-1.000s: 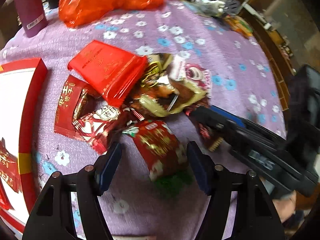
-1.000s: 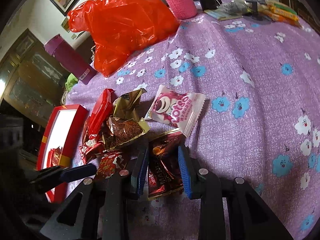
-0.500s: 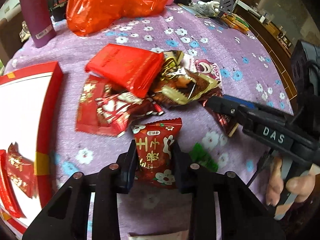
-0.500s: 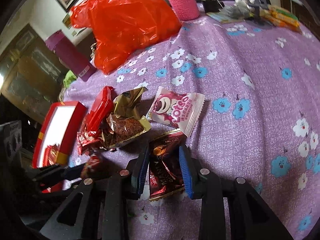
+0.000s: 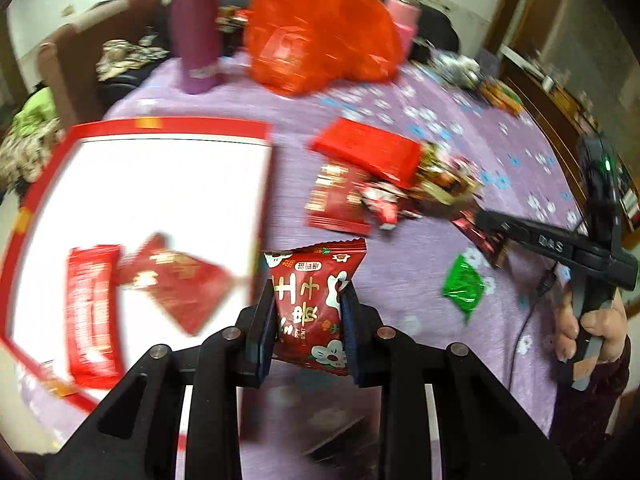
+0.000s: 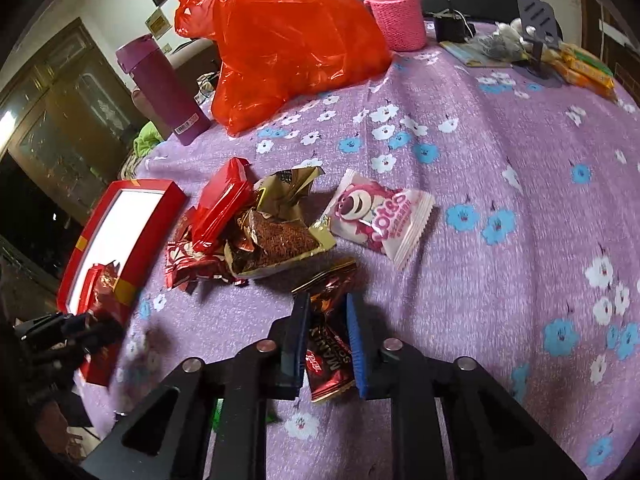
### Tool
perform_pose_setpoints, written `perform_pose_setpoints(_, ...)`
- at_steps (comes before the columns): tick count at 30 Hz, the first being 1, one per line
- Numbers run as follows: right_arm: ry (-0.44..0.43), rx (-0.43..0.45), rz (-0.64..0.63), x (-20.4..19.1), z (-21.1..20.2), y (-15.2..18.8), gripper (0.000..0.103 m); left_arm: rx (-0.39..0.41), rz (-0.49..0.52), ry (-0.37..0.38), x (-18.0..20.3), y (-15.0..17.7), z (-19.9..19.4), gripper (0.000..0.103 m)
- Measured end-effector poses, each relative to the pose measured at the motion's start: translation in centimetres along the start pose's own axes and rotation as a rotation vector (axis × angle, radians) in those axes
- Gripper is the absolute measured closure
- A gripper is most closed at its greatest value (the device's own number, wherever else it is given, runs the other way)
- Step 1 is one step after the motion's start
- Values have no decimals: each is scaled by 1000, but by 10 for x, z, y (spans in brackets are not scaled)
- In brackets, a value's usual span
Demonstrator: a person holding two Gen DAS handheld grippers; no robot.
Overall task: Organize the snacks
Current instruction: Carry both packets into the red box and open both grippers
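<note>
My left gripper (image 5: 307,320) is shut on a red snack packet (image 5: 314,300) with white flowers, held above the purple cloth beside the red box (image 5: 168,128). The box's white inside holds two red packets (image 5: 96,304). My right gripper (image 6: 326,332) is shut on a dark brown chocolate packet (image 6: 330,344) at the near side of the snack pile (image 6: 248,232). The pile has a flat red pack (image 6: 220,204), gold wrappers and a pink Lotso packet (image 6: 380,216). A green candy (image 5: 464,286) lies on the cloth.
A big orange-red plastic bag (image 6: 288,44), a purple bottle (image 6: 160,88) and a pink cup (image 6: 396,12) stand at the back of the table. Small items and yellow bars (image 6: 584,64) lie at the far right. The table's right edge (image 5: 560,140) borders wooden furniture.
My left gripper closed on the red packet, lifted it and swung left toward the red box. My right gripper narrowed its jaws onto the brown chocolate packet and stayed in place.
</note>
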State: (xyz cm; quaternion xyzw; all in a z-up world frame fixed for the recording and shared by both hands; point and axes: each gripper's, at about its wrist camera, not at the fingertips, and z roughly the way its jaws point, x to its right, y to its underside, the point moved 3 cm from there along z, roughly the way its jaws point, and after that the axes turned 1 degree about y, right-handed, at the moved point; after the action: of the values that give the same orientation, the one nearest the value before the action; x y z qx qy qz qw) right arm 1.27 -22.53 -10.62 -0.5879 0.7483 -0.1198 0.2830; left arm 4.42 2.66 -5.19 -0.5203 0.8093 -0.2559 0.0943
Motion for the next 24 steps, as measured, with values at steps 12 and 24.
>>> perform_pose_setpoints(12, 115, -66, -192, -35, 1, 29, 59, 90, -108, -54, -73, 18, -34, 76)
perform_pose_setpoints(24, 178, -39, -168, -51, -21, 24, 73, 131, -124, -72, -100, 29, -45, 76)
